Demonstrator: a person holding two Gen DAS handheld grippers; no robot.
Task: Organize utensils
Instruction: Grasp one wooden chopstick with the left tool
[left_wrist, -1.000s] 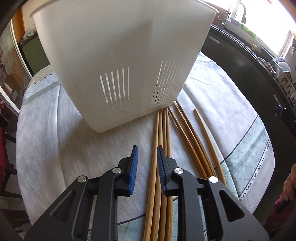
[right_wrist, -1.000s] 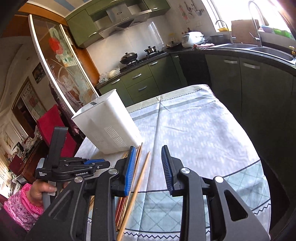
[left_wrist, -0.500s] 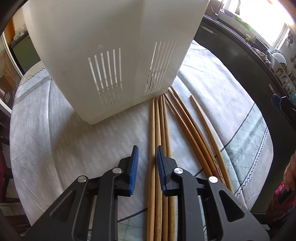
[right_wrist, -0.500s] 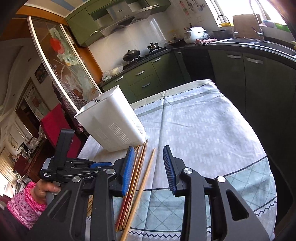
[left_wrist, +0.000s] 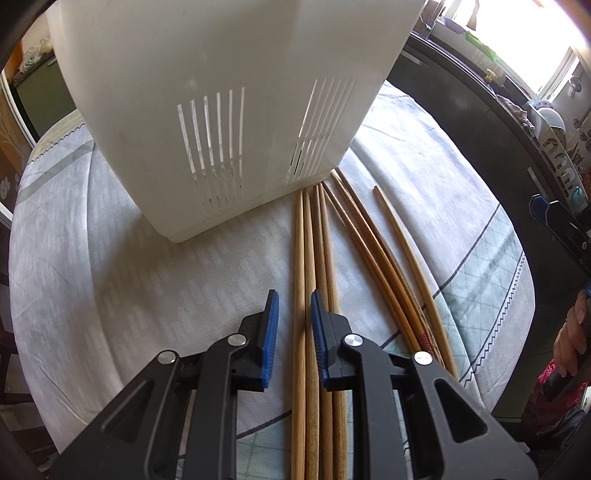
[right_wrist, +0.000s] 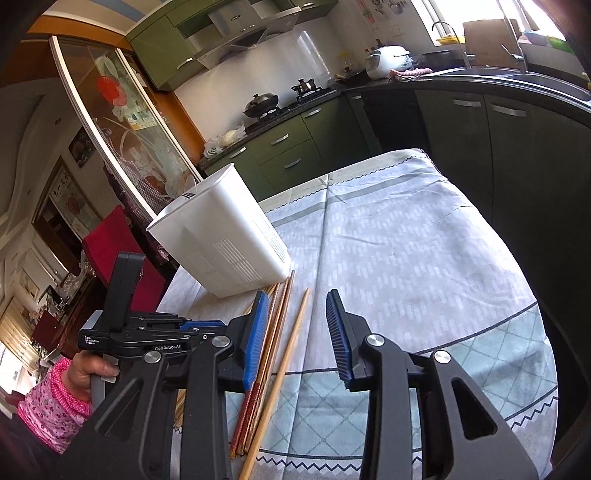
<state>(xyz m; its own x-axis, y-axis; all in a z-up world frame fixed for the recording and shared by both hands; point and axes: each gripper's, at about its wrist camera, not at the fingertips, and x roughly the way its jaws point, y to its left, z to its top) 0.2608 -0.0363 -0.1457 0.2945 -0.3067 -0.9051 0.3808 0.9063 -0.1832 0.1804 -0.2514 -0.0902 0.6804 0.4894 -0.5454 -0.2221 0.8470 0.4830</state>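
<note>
Several wooden chopsticks (left_wrist: 321, 251) lie side by side on the tablecloth, tips against a white slotted utensil holder (left_wrist: 221, 103). My left gripper (left_wrist: 293, 328) is open with a narrow gap, low over the leftmost chopsticks, which run between its blue pads. The darker chopsticks (left_wrist: 369, 251) and a single light one (left_wrist: 406, 251) lie to the right. In the right wrist view my right gripper (right_wrist: 295, 332) is open and empty above the single chopstick (right_wrist: 284, 362), with the holder (right_wrist: 221, 236) beyond and the left gripper (right_wrist: 207, 326) at the left.
The table wears a grey and pale green cloth (right_wrist: 406, 251). A red chair (right_wrist: 118, 251) stands past the table's left edge. Dark green kitchen cabinets (right_wrist: 480, 147) and a counter with a sink run along the right side.
My left gripper has moved forward and to the right, so the leftmost chopsticks now lie between its pads. My right gripper has drifted slightly; both stay open.
</note>
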